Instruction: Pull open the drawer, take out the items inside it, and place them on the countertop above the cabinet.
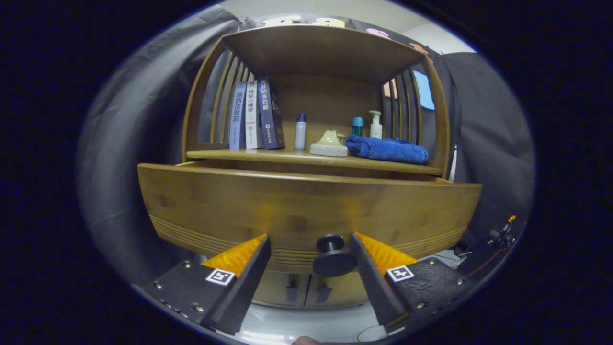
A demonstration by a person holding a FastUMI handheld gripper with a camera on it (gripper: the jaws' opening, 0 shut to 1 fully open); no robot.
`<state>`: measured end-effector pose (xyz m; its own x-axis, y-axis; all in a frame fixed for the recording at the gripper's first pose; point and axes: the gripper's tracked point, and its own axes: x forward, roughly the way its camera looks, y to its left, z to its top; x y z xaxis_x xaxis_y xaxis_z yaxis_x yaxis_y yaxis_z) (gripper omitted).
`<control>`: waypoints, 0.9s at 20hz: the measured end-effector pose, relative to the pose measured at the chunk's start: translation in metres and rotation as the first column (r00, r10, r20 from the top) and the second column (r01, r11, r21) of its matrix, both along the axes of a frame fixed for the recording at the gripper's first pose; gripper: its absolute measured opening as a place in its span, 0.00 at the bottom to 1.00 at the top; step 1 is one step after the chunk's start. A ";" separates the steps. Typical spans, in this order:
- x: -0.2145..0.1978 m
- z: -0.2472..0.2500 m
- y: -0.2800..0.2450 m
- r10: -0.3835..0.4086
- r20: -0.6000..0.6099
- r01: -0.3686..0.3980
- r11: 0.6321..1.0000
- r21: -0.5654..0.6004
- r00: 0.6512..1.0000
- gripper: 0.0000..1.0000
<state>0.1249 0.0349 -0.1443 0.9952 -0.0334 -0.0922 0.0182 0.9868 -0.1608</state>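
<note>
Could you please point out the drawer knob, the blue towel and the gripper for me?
drawer knob (334,259): gripper view, round front face, between the fingers.
blue towel (388,149): gripper view, middle of the fold.
gripper (310,249): gripper view, midway between its open fingers.

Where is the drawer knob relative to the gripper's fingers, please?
The knob sits on the drawer front, between the open gripper's fingers, close against the right one.

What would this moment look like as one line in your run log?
phase: opening drawer | gripper: jaws open, knob between them, near one jaw | drawer: pulled out | contents: hidden
</note>
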 end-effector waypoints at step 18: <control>0.074 0.003 0.007 0.004 0.093 -0.004 1.000 0.004 0.996 0.99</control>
<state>0.1985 0.0422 -0.1414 0.9996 -0.0294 0.0008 0.0292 0.9875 -0.1550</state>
